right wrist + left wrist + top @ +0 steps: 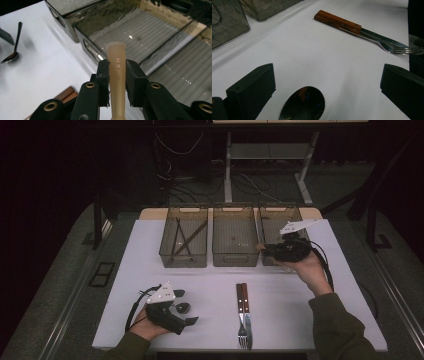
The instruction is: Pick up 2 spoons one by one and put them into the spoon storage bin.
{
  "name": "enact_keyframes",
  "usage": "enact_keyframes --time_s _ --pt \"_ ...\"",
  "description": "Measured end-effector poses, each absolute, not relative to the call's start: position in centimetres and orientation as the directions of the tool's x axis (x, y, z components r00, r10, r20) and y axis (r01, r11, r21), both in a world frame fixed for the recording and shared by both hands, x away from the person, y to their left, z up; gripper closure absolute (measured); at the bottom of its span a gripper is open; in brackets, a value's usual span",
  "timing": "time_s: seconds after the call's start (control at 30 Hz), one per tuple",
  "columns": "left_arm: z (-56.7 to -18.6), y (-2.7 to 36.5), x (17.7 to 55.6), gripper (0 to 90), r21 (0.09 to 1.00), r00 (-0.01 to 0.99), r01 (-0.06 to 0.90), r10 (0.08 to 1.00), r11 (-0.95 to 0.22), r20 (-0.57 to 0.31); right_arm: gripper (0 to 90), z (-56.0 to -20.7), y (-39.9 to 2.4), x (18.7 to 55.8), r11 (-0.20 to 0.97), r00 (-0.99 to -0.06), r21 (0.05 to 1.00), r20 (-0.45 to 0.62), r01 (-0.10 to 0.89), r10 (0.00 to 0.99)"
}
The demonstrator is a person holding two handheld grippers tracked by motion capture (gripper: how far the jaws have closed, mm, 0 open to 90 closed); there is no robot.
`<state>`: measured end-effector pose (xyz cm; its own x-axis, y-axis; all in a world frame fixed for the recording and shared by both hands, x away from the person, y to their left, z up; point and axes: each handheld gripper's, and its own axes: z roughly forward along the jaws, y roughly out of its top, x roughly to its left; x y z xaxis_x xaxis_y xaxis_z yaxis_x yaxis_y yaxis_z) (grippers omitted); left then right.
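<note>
While I hold things here, the counter (150, 250) carries three smoky bins, and my right gripper (117, 75) hangs above the rim between the middle bin (140, 32) and the right bin (190, 72). Its jaws are pinched narrow on a tan wooden handle (117, 62), whose rounded end sticks out ahead of the pads. I judge the main risk is that rim: released now, the piece could strike the wall just below the gripper and tip into the wrong bin or onto the counter. The grip sits near one end, so the handle may swivel. My left gripper (172, 312) rests wide open, nothing held, a spoon (303, 105) bowl between its jaws; closing carelessly could skate it toward the fork (397, 47) and knife (337, 21) ahead.
</note>
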<state>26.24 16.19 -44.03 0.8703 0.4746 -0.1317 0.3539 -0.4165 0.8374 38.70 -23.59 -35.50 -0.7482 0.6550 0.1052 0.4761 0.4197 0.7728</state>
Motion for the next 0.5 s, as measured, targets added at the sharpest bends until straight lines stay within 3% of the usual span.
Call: enact_keyframes --time_s 0.5 --pt "-43.9 16.2 26.2 0.0 0.841 0.873 0.351 0.469 -0.411 -0.135 74.1 -34.3 -19.1 42.4 0.438 -0.750 0.765 0.088 0.472 0.656"
